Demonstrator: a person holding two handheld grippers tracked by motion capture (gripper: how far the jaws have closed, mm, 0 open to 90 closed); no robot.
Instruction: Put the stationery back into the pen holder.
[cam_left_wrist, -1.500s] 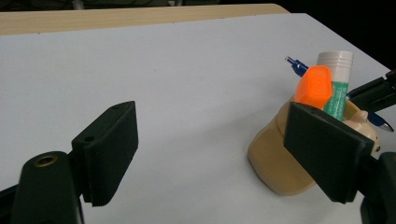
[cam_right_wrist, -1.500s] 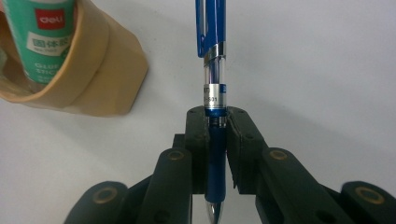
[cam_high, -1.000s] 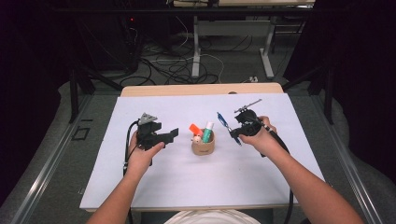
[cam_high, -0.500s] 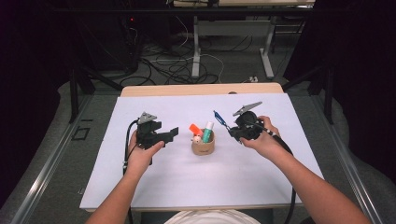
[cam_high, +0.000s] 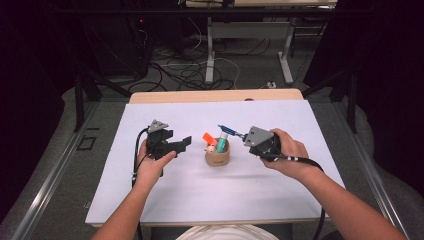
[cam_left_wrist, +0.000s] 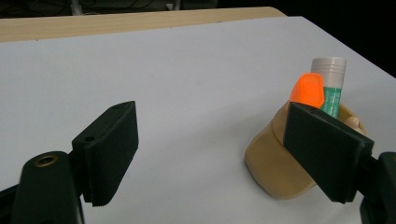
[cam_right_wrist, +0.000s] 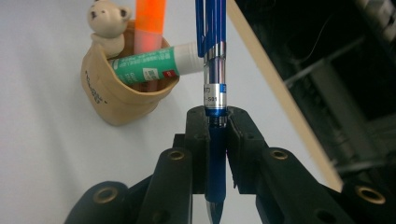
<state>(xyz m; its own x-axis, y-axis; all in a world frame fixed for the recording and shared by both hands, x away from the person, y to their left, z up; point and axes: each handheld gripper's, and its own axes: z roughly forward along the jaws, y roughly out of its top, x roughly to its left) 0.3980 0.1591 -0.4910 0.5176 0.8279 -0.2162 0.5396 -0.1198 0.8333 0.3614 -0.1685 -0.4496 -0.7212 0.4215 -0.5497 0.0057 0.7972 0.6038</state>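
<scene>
Since the earlier high view, the right tool (cam_high: 242, 135) has swung in from the right side of the table toward the tan pen cup (cam_high: 218, 156), and it now sits just right of the cup and slightly above its rim. The blue pen (cam_high: 229, 131) it carries, which stood tilted up and away a second ago, now lies nearly level, its far end reaching over the cup's upper right edge. The left tool (cam_high: 186, 142) has kept its place just left of the cup, and the cup with its contents has not shifted.

The right tool's jaws are clamped together on the blue pen's barrel (cam_right_wrist: 215, 70). The left tool (cam_left_wrist: 210, 154) has its jaws apart, with nothing between the pads but bare white table (cam_left_wrist: 177, 70).

The pen has a small white band of print by its chrome ring, too fine to read. The green glue stick (cam_right_wrist: 154, 67) in the cup bears a white label with a red mark, also unreadable, and the cup's side shows dark lettering that cannot be made out. An orange highlighter (cam_right_wrist: 150, 23) and a small bear figure (cam_right_wrist: 108, 21) stand at the cup's rim.
</scene>
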